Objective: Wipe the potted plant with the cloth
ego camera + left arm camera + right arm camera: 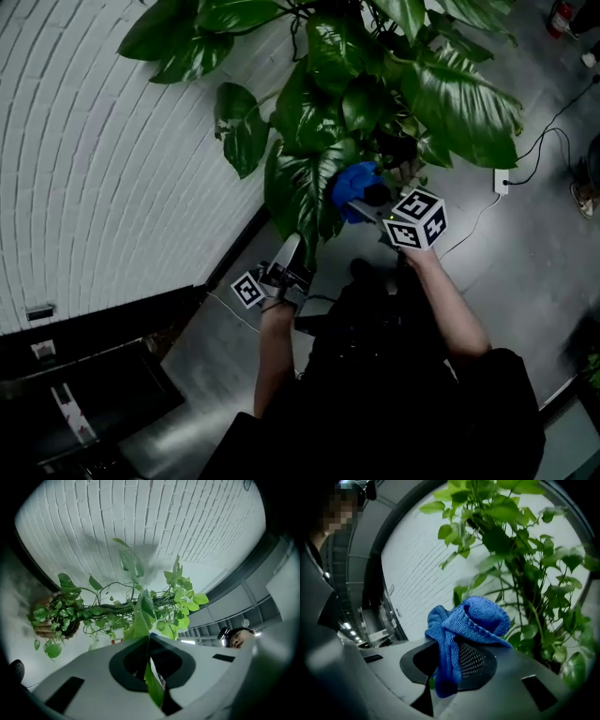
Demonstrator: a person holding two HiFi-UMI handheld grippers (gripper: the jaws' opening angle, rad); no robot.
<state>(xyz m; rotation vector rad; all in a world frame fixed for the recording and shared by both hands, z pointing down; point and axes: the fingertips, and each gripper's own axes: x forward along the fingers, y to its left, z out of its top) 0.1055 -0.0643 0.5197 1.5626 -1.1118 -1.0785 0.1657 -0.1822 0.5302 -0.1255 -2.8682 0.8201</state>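
Left tool (149, 639): clenched on the tip of a large leaf (298, 192) of the potted plant (394, 84), which stands beside the white brick wall (94, 141). Right tool (446, 656): grasping the blue cloth (471, 618), close beside that leaf.

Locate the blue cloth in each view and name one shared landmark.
Head view: centre, the blue cloth against leaves of the potted plant.
Left gripper view: not made out.
Right gripper view: centre, pinched between the fingers.
Shared landmark: the white brick wall.
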